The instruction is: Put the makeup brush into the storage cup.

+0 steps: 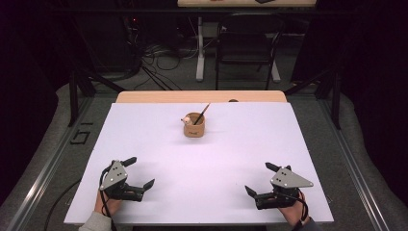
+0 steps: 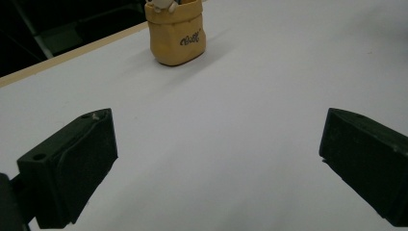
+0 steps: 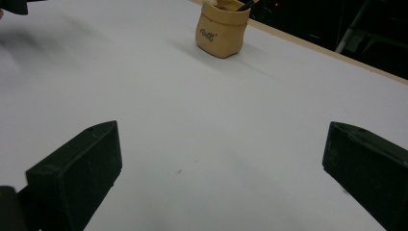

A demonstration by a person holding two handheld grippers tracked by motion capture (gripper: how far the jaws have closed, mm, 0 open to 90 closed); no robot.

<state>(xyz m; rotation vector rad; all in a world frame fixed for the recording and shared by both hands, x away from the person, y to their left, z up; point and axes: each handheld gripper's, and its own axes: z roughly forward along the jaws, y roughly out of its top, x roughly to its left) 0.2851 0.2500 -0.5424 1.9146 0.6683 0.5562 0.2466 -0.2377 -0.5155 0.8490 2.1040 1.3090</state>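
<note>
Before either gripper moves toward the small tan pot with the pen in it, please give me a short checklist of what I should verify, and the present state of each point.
1. Left gripper open and holding nothing: ok.
2. Right gripper open and holding nothing: ok.
3. Pot upright on the white table: ok.
4. Pen in the pot, leaning toward the far right: ok.
5. Bare table between both grippers and the pot: ok.
6. Small pale figure at the pot's rim, fixed or loose: cannot tell.
</note>
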